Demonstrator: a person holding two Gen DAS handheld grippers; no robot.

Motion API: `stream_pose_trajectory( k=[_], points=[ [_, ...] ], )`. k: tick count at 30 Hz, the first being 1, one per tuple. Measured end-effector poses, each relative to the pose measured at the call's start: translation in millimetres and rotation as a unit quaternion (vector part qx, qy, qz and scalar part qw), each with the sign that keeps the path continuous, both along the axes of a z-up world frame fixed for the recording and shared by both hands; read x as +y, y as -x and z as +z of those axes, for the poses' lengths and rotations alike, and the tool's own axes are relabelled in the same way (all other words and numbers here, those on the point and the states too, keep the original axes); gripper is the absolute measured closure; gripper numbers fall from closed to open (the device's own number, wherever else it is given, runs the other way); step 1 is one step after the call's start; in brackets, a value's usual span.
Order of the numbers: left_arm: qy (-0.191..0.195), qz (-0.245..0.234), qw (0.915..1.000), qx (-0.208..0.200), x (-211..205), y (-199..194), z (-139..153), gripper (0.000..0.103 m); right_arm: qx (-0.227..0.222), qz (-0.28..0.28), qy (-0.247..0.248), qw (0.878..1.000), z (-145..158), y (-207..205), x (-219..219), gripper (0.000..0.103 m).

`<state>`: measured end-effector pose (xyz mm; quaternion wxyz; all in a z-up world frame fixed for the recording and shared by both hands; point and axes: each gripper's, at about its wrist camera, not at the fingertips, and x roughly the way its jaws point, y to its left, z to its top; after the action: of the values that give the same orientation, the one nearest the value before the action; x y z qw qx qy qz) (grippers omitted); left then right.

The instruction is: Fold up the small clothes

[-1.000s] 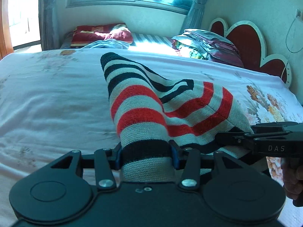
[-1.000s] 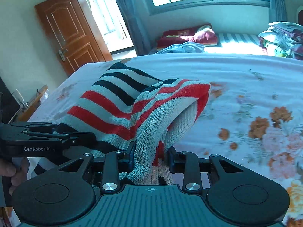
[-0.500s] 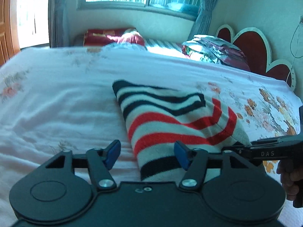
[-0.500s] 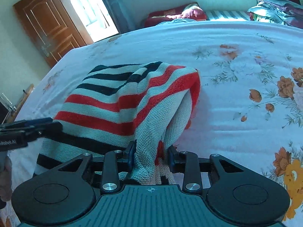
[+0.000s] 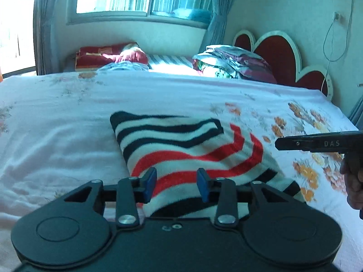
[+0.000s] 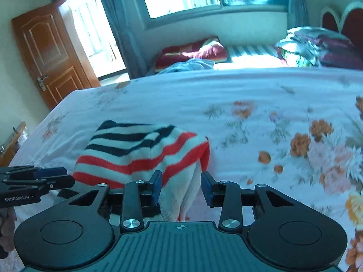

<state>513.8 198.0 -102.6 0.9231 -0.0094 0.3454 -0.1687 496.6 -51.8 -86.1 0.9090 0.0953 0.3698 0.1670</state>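
Note:
A knitted sweater (image 5: pixel 181 149) with black, red and white stripes lies folded on the flowered bedsheet (image 5: pixel 56 122). My left gripper (image 5: pixel 176 184) hovers over its near edge. Its jaws are closing, and its blue pads (image 5: pixel 149 184) press on nothing. In the right wrist view the sweater (image 6: pixel 140 149) lies to the left, its doubled right edge showing between my right gripper's (image 6: pixel 181 189) fingers. That cloth reaches the left pad (image 6: pixel 157 188) and a gap shows at the right pad, so the right gripper is open. From the left wrist view, the right gripper (image 5: pixel 278 144) is off the sweater's right edge.
Folded bedding (image 5: pixel 233 63) and red pillows (image 5: pixel 109 54) lie at the far side, below the window. A red heart-shaped headboard (image 5: pixel 279 52) stands at the right, a brown door (image 6: pixel 50 52) at the left. A person's hand (image 5: pixel 351 181) holds the right gripper's handle.
The left gripper let go of the sweater's hem, and its jaws spread, then narrowed. The sweater settled flat on the bed. The right gripper lost its squeeze on the edge and drew back.

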Motion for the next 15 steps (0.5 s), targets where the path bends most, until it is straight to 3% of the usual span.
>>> stream_pose_trajectory(
  k=[1,4,5,7,10,15],
  points=[
    [-0.004,-0.001,1.0,-0.003,-2,-4,2,0.067,-0.006,0.014,0.012,1.0,4,-4,8,0.078],
    [-0.034,0.007,0.9991,0.024,-15,-20,-8,0.069,-0.002,0.046,0.04,0.998,0,-12,32,0.085],
    [-0.046,0.012,0.9977,0.049,-17,-25,-18,0.069,0.01,0.052,0.07,0.996,-10,-15,43,0.089],
    [-0.055,0.018,0.9972,0.048,-21,-24,-30,0.068,0.041,0.053,0.152,0.986,-40,-20,56,0.092],
    [-0.081,0.02,0.9956,0.042,-30,-21,-27,0.069,0.031,0.044,0.152,0.987,-46,-15,54,0.092],
    [-0.073,0.014,0.9969,0.026,-20,3,-5,0.077,0.003,0.044,0.146,0.988,-23,3,50,0.092]
  ],
)
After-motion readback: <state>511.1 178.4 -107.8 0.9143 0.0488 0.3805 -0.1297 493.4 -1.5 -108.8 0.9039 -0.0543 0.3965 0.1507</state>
